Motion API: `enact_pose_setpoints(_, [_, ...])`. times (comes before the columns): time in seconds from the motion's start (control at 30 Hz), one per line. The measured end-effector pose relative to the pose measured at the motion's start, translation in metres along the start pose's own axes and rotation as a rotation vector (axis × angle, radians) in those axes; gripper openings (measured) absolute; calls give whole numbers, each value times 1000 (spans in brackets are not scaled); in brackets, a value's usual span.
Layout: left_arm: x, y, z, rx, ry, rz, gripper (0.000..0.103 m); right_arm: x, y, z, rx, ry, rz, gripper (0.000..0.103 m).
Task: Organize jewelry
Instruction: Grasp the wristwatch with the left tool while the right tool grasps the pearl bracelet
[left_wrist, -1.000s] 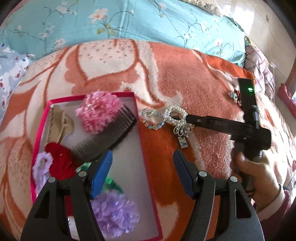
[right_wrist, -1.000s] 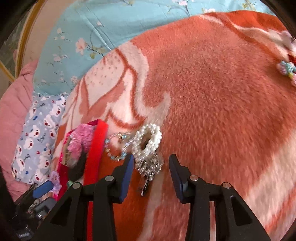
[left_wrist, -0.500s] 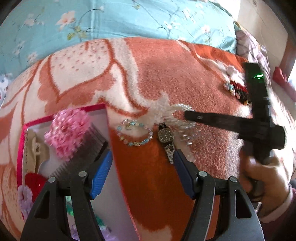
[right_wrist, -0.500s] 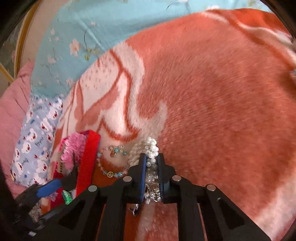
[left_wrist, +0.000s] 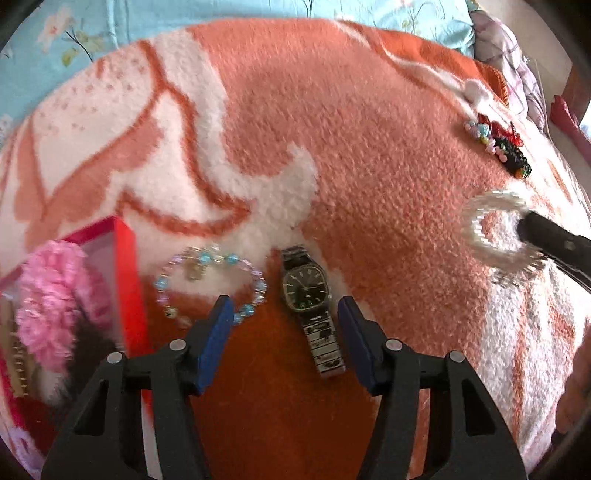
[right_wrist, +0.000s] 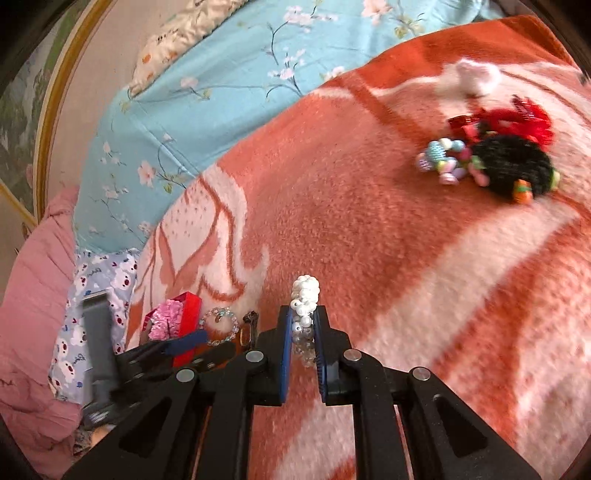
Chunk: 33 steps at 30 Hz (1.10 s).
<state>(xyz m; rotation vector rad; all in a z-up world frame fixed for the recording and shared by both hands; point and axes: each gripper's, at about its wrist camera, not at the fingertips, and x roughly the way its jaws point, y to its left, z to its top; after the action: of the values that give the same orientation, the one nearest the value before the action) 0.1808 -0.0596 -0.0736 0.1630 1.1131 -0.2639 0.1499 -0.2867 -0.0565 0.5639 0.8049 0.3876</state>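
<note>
The right gripper (right_wrist: 302, 325) is clamped on a white pearl bracelet (right_wrist: 305, 295), its blue pads pressed against the beads, with the loop standing up between them clear of the orange-and-white plush blanket (right_wrist: 369, 229). In the left wrist view the same bracelet (left_wrist: 498, 229) shows blurred at the tip of the right tool, toward the blanket's right side.

The left gripper (left_wrist: 282, 325) hangs above the blanket with its jaws apart and nothing between the pads; they have just been narrowing. Below it lies a silver-banded wristwatch with a dark square dial (left_wrist: 306, 291), and just to the left of that a bracelet of pale blue and clear beads (left_wrist: 210, 284). The red-rimmed open box (left_wrist: 127, 280) sits at the near left, holding a pink ruffled scrunchie (left_wrist: 51, 302). A cluster of colourful bead and black-and-red hair ornaments (right_wrist: 495, 158) lies toward the far right edge.

The step in hand appears to be carrying the pearls to their place. To do it well, the carrier should keep the clamp firm, lift the loop high enough that its hanging beads do not snag in the pile, and set it down before letting go. The left tool would do best centred over the watch case, not over its strap.

No brand, label or lettering on the jewelry can be read; the watch dial is too small to tell.
</note>
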Motion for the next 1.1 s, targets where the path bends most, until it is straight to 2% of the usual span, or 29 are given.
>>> enact_pose_setpoints(0.17, [0, -7, 1, 14, 8, 9, 58, -13, 1, -1, 0, -20, 10, 11])
enact_pose_setpoints(0.27, [-10, -5, -2, -12, -3, -36, 58, -19, 2, -2, 0, -29, 23, 11])
enact_pose_setpoints(0.37, [-5, -6, -8, -42, 34, -79, 58, -21, 4, -4, -4, -32, 42, 11])
enact_pose_setpoints(0.47, [4, -13, -12, -38, 53, -54, 59, -22, 4, -6, -4, -33, 60, 11])
enact_pose_setpoints(0.53, [9, -11, -9, -73, 58, -55, 58, -21, 2, -6, 6, -31, 70, 11])
enact_pose_setpoints(0.7, [15, -7, -1, -120, 61, -94, 35, -24, -2, -7, 18, -37, 76, 11])
enact_pose_setpoints(0.73, [14, -8, -1, -116, 59, -87, 23, -25, -3, -7, 19, -38, 78, 11])
enact_pose_setpoints(0.93, [-5, -13, -11, -112, 33, -96, 23, -31, 3, -8, 8, -48, 97, 11])
enact_pose_setpoints(1.1, [-31, -12, -21, -134, -20, -124, 22, -38, 4, -10, 8, -52, 98, 11])
